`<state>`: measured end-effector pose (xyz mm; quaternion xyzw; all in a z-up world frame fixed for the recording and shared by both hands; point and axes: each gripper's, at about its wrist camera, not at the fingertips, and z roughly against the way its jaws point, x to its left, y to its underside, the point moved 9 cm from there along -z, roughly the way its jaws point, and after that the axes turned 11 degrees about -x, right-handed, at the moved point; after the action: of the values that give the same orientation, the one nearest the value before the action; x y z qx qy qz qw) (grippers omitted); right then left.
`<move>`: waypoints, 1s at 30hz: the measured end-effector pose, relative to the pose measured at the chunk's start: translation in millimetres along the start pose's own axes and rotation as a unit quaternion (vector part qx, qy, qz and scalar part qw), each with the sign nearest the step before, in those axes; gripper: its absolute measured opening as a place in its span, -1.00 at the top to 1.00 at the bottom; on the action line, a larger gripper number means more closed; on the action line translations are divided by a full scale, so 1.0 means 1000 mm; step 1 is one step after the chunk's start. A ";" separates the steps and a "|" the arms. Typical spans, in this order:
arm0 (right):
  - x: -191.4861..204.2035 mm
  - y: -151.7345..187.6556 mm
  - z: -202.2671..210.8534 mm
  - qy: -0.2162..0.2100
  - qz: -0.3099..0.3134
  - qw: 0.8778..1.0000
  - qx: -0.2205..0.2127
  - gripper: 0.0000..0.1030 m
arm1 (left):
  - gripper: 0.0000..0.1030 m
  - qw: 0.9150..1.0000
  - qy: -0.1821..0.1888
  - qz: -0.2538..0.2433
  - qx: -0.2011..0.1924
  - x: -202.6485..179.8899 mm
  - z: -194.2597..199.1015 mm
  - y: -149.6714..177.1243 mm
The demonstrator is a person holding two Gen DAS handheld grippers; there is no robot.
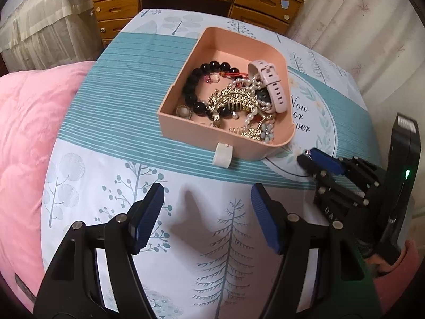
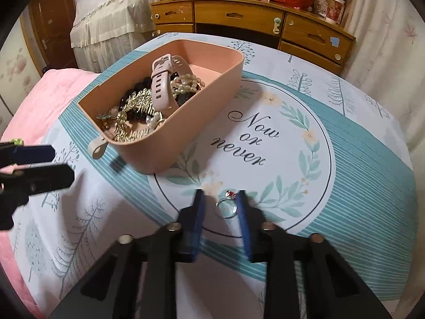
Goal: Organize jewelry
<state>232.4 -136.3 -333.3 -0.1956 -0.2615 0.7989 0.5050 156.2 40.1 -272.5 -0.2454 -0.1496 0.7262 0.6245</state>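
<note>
A pink jewelry tray (image 1: 183,130) (image 2: 212,106) stands on the patterned tablecloth. It holds a black bead bracelet (image 1: 191,87), a pink watch (image 1: 271,85) (image 2: 160,79), pearls (image 2: 186,83), a gold comb (image 1: 233,98) and an earring (image 1: 183,111). A silver ring with a red stone (image 2: 228,204) lies on the cloth between the fingers of my right gripper (image 2: 220,207), which is partly open around it. The right gripper also shows in the left wrist view (image 1: 308,156), right of the tray. My left gripper (image 1: 207,202) is open and empty, near the tray's front.
A wooden dresser (image 2: 239,18) with clutter on top stands behind the table. A pink quilt (image 1: 26,133) lies at the left. Curtains hang at the right. The tray has a white pull tab (image 1: 222,155) at its front.
</note>
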 end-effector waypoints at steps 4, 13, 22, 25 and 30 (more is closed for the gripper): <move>0.003 -0.006 -0.003 -0.004 -0.005 1.000 0.005 0.70 | -0.27 1.000 0.013 -0.016 -0.004 0.000 -0.009 0.004; 0.005 -0.022 0.008 0.000 -0.037 0.999 0.000 0.70 | -0.27 0.997 0.029 -0.051 -0.043 -0.002 -0.016 -0.001; 0.031 -0.083 0.054 -0.089 -0.122 0.984 -0.095 0.69 | -0.27 0.995 0.071 -0.057 -0.048 0.011 -0.004 -0.001; 0.046 -0.088 0.051 -0.107 -0.160 0.976 -0.098 -0.30 | -0.27 0.995 0.063 -0.061 -0.042 0.022 -0.002 0.002; 0.060 -0.079 0.056 -0.079 -0.191 0.972 -0.114 -0.65 | -0.27 0.996 0.058 -0.068 -0.028 0.036 0.013 0.016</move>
<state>231.4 -66.2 -243.6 -0.1344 -0.4223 0.6660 0.6001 132.1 74.2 -276.3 -0.2934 -0.1497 0.6622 0.6730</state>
